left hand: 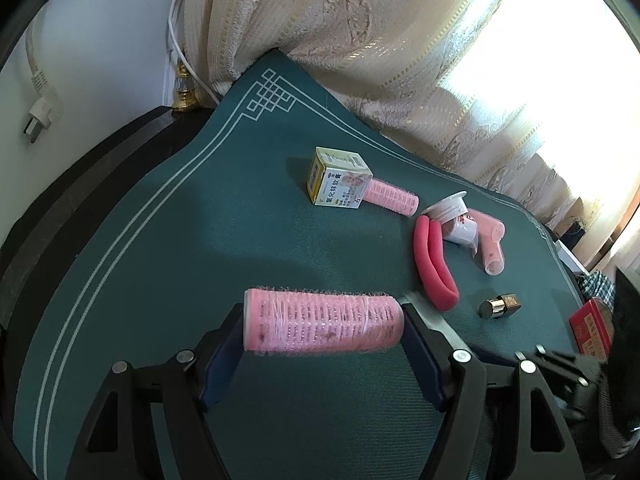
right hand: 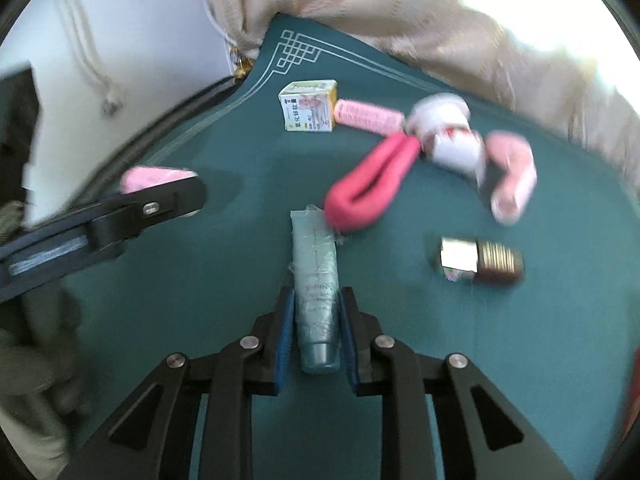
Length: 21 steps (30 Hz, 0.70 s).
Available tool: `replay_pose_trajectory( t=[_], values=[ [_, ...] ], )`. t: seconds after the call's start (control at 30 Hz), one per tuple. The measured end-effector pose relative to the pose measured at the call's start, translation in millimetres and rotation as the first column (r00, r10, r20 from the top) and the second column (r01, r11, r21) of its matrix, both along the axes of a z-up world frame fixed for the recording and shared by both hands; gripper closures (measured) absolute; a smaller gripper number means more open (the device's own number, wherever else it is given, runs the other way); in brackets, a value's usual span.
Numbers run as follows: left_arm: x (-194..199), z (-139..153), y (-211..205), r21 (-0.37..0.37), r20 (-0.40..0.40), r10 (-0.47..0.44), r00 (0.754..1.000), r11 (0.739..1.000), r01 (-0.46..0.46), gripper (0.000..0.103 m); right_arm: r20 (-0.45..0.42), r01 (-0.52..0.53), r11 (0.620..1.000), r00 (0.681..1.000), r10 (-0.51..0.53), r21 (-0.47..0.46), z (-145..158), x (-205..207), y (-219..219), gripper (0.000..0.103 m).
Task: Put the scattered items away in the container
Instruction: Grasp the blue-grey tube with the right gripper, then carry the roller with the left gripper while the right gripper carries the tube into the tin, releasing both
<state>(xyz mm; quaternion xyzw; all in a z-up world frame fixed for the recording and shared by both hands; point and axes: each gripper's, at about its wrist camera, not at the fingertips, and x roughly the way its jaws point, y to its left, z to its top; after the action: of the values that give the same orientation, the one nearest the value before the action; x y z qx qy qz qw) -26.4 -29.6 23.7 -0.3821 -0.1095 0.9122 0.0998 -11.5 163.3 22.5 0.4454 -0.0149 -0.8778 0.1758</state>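
A dark green mat [left hand: 168, 240] with a pale line border covers the counter, with a cream curtain [left hand: 360, 40] hanging along its far edge. The left gripper [left hand: 324, 328] is clamped endwise on a big pink hair roller [left hand: 320, 326], held above the mat. The right gripper [right hand: 316, 332] is closed on a pale teal tube [right hand: 316, 280], cap end toward the camera, the tube's far end next to a folded red foam curler [right hand: 368, 184]. Farther back a small yellow-and-white box [left hand: 338, 182] touches a second pink roller [left hand: 392, 197]. A white cup [left hand: 456, 220] lies tipped beside another pink roller [left hand: 492, 244]. Near the red curler lies a small metallic lipstick [left hand: 500, 306].
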Motion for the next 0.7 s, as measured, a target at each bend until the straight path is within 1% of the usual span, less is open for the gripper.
replay_pose_trajectory(
  t=[0.07,0.2,0.3,0.37,0.43,0.7],
  values=[
    [0,-1,3,-0.008,0.001,-0.006,1.000,1.000,0.006,0.028,0.030,0.015,0.996,0.999,-0.012,-0.089,2,13,13,0.079],
    [1,-1,6,-0.024,-0.007,-0.006,1.000,1.000,0.005,0.028,0.053,0.060,0.974,0.997,-0.049,-0.219,9,41,41,0.079],
    [2,0,7,-0.033,-0.015,0.008,1.000,0.999,-0.009,0.028,0.044,0.096,0.952,0.995,-0.087,-0.291,19,60,61,0.079],
    [5,0,9,-0.017,-0.011,0.009,1.000,1.000,-0.009,0.028,0.025,0.116,0.942,0.993,-0.114,-0.314,25,71,73,0.079],
    [9,0,15,0.001,-0.004,-0.009,1.000,1.000,0.009,0.028,0.002,0.139,0.937,0.989,-0.146,-0.319,32,84,84,0.079],
    [33,10,58,-0.025,-0.017,-0.101,0.995,0.995,0.100,0.028,-0.048,0.210,0.906,0.968,-0.244,-0.367,50,112,130,0.079]
  ],
)
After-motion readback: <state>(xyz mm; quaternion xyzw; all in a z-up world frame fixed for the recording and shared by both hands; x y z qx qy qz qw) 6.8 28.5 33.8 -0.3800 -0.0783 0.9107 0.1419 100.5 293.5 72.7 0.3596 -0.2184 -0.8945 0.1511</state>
